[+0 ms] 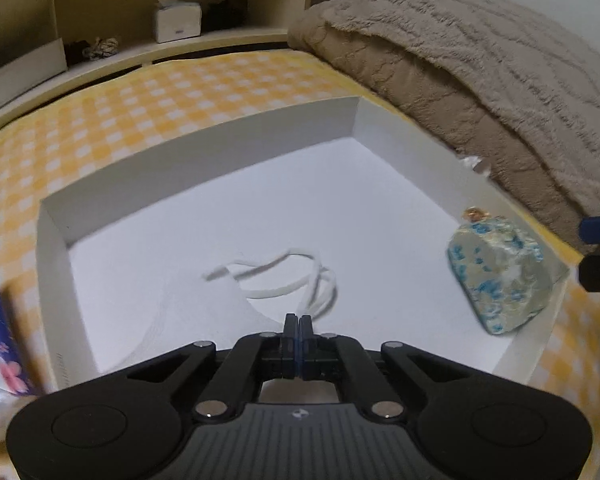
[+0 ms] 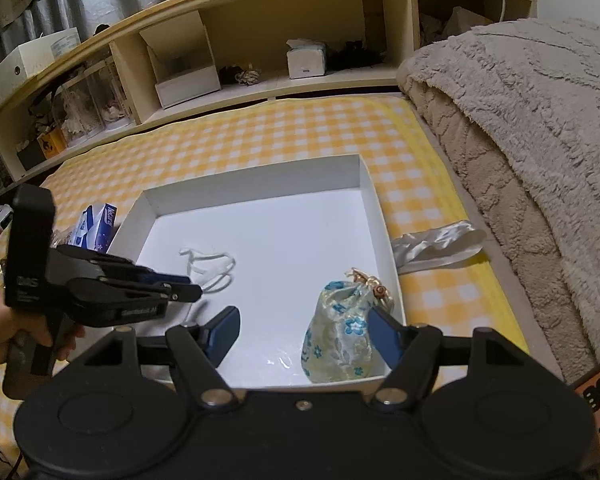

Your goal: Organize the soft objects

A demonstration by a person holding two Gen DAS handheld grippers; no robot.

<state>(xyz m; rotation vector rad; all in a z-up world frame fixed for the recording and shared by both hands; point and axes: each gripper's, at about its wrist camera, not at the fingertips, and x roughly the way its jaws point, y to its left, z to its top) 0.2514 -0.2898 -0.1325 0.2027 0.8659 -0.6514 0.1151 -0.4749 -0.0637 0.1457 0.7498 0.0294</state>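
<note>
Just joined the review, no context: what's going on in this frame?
A person is sorting soft items into a white tray on a yellow checked bed. A white face mask and a floral drawstring pouch already lie in the tray. The left gripper is shut with nothing visibly between its fingers, just above the mask's ear loops. The right gripper is open, its right finger beside the pouch. A white satin cloth still lies outside the tray, next to the beige blanket.

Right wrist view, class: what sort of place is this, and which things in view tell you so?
Probably a bedroom. A yellow-and-white checked bed sheet covers a mattress-like surface, a thick beige fleece blanket is heaped beside it, and a pale wooden headboard-style shelf behind holds a white tissue box.
</note>
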